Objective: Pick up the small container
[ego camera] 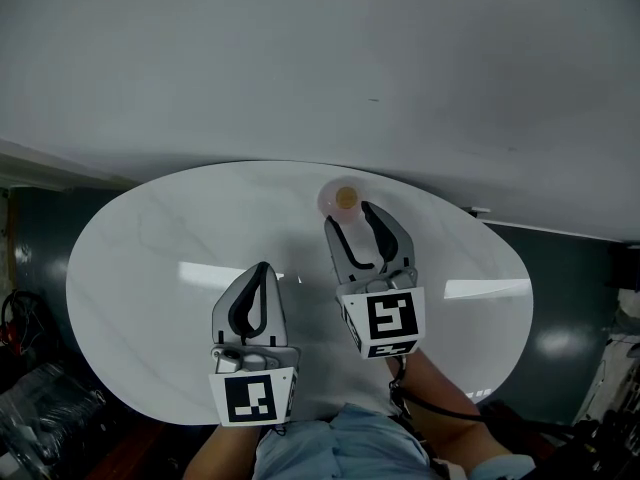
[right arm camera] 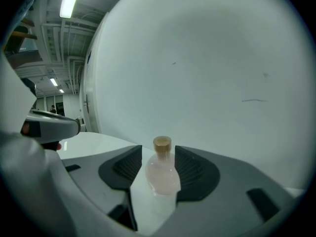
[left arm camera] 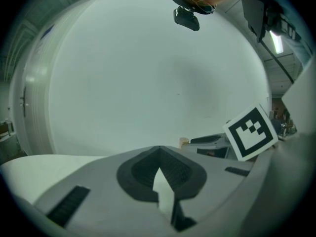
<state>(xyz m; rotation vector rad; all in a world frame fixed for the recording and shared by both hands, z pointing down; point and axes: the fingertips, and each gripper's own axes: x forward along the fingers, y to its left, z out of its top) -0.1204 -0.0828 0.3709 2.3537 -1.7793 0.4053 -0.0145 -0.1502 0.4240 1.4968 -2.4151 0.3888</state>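
Small container (ego camera: 345,199), a corked round flask, stands upright on the white surface (ego camera: 150,258) between the spread tips of the right tongs (ego camera: 350,218), which are released and bracket it for a side grasp. Left tongs (ego camera: 262,271) are clenched and empty, clear of the approach.

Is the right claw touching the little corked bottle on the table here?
Cannot tell. In the right gripper view the bottle stands between the open jaws of the right claw, its side meeting one pad's edge; no gap or pressing shows plainly.
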